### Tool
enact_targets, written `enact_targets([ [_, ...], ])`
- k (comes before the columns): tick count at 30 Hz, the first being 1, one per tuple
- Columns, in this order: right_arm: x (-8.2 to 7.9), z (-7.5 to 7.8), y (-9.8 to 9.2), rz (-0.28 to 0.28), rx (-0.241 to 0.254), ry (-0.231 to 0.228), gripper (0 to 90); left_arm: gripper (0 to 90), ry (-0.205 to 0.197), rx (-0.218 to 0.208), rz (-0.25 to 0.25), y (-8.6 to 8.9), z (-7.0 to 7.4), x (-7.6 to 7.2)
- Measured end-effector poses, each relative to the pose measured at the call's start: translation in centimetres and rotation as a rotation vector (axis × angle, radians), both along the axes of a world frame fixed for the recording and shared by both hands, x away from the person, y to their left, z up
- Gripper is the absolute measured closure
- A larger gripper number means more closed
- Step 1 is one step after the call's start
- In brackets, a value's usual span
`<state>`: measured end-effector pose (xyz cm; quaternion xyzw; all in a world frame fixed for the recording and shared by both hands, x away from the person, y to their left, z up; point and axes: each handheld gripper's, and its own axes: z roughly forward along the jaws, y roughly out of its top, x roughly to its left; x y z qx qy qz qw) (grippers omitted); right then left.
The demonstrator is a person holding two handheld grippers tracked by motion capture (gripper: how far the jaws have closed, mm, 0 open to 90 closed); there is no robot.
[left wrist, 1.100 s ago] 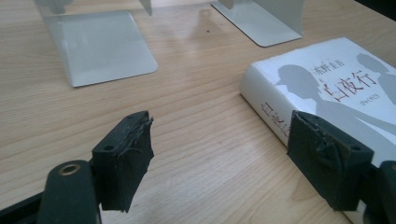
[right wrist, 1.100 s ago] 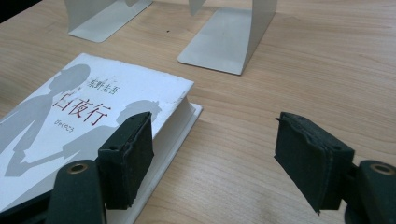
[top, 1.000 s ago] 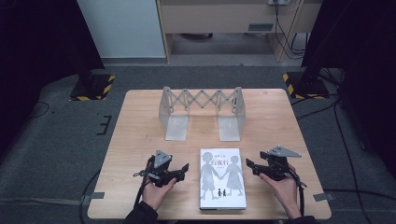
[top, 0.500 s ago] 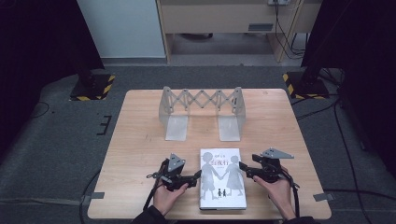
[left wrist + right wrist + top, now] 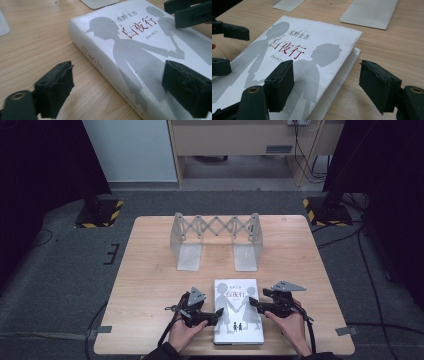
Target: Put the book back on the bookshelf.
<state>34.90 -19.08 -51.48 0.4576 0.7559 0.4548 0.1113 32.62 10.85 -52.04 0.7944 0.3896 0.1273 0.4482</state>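
Book (image 5: 238, 311) lies flat, cover up, at the near edge of the worktop (image 5: 150, 270), between the two tools. Its near end is cut off in both gripper views. The cover is white with two grey silhouettes joining hands and two tiny figures beneath them, too small to make out from the high view. Cover writing: large red characters 白夜行, a smaller black line 東野圭吾 above, and a fine vertical line beside the title, too small to read with confidence. The spine carries red characters, foreshortened and unreadable.

Left tool (image 5: 212, 314) sits at the book's left long edge, jaws apart and just widened; in the left gripper view (image 5: 117, 82) one pad is over bare wood and the other over the cover, astride the spine, neither pressing on it. Right tool (image 5: 254, 304) is at the right long edge, jaws apart, astride the page edge (image 5: 325, 82) without gripping.

Folding metal rack (image 5: 215, 237) stands well behind; its base plates are cropped in the gripper views.
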Motion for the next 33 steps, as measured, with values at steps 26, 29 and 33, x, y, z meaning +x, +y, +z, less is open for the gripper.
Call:
enact_targets([
  [26, 0.6, -1.6, 1.4, 0.01, 0.104, 0.015, 24.1, 0.0, 0.004, -0.019, 0.01, -0.3, -0.4, 0.3],
  [29, 0.6, -1.7, 1.6, 0.006, 0.113, 0.011, 22.4, 0.0, 0.007, -0.028, 0.006, -0.3, -0.5, 0.3],
  [33, 0.6, -1.6, 1.7, 0.007, 0.1, 0.0, 22.4, 0.0, -0.003, -0.025, -0.003, -0.2, -0.5, 0.3],
])
